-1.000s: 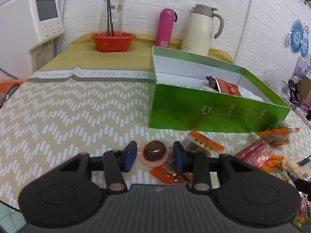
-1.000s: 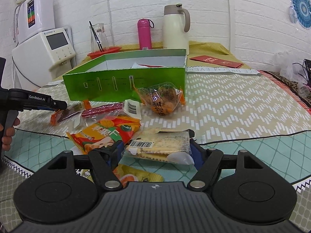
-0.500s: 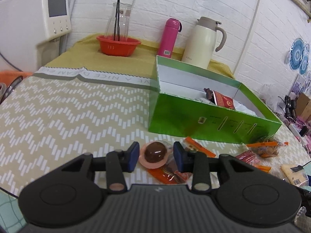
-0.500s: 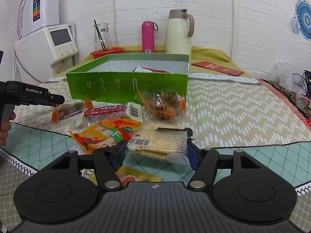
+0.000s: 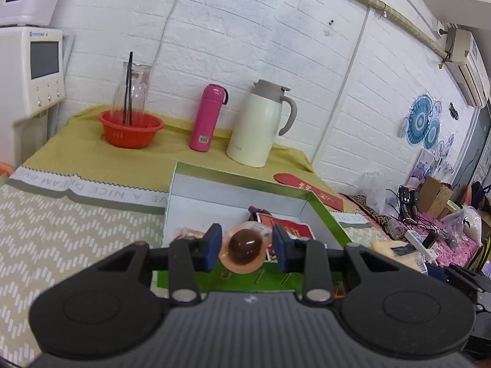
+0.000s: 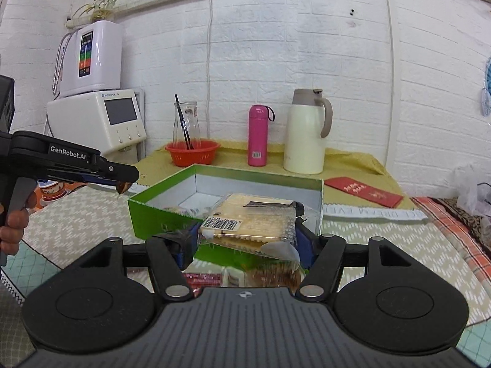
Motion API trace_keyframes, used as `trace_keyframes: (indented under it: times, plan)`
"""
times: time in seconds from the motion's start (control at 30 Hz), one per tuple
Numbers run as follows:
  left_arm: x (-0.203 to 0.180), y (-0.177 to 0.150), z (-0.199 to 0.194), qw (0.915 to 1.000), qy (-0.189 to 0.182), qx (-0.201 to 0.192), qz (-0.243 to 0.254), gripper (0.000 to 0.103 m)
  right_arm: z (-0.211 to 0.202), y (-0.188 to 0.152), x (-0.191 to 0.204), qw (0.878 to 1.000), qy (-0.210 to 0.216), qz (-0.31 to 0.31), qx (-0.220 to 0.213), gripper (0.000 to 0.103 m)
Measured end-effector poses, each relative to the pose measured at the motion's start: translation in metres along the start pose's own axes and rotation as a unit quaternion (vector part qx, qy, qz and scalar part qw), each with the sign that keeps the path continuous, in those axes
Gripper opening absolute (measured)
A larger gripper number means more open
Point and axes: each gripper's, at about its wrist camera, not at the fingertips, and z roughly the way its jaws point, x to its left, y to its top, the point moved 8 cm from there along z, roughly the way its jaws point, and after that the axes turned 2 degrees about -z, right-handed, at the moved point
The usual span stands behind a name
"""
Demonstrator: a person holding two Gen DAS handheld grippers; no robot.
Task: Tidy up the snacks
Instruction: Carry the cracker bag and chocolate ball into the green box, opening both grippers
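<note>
A jelly cup [image 5: 244,251] was pinched in the left gripper [image 5: 247,247] jaws and a cracker pack [image 6: 248,224] clamped in the right gripper [image 6: 245,239], both held up over the green box [image 6: 214,211].

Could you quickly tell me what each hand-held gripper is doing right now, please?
Left hand-held gripper: closed on a round jelly cup, above the green box.
Right hand-held gripper: closed on a cracker packet.

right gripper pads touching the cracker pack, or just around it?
Touching. In the right wrist view the cracker pack hangs lifted in front of the green box, wedged in the right gripper, both blue pads against its ends.
</note>
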Motion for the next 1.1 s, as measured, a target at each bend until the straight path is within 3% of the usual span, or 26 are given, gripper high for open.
trace_keyframes:
  times: [0.03, 0.47, 0.97, 1.0, 1.03, 1.07, 1.1]
  plan:
    - [-0.002, 0.003, 0.004, 1.0000, -0.003, 0.000, 0.001, 0.021, 0.005, 0.002, -0.001, 1.000, 0.002, -0.001, -0.003, 0.103]
    - [0.012, 0.005, 0.062, 0.9988, -0.008, 0.035, -0.034, 0.021, 0.054, 0.005, -0.009, 1.000, 0.009, -0.007, 0.001, 0.103]
    - [0.023, 0.003, 0.107, 0.9971, 0.001, 0.072, -0.025, 0.022, 0.100, -0.004, -0.022, 1.000, 0.003, 0.001, 0.023, 0.103]
    - [0.023, 0.002, 0.107, 0.9971, 0.001, 0.072, -0.024, 0.023, 0.101, -0.005, -0.022, 1.000, 0.002, -0.001, 0.021, 0.103]
    - [0.024, 0.002, 0.106, 0.9974, 0.007, 0.067, -0.025, 0.053, 0.100, -0.005, -0.022, 1.000, 0.002, -0.004, 0.019, 0.103]
    - [0.026, 0.004, 0.104, 0.9980, 0.017, 0.054, -0.027, 0.070, 0.099, -0.004, -0.021, 1.000, 0.006, -0.009, 0.017, 0.103]
    - [0.028, 0.005, 0.101, 0.9987, 0.023, 0.036, -0.030, 0.070, 0.097, -0.003, -0.020, 1.000, 0.010, -0.012, 0.012, 0.103]
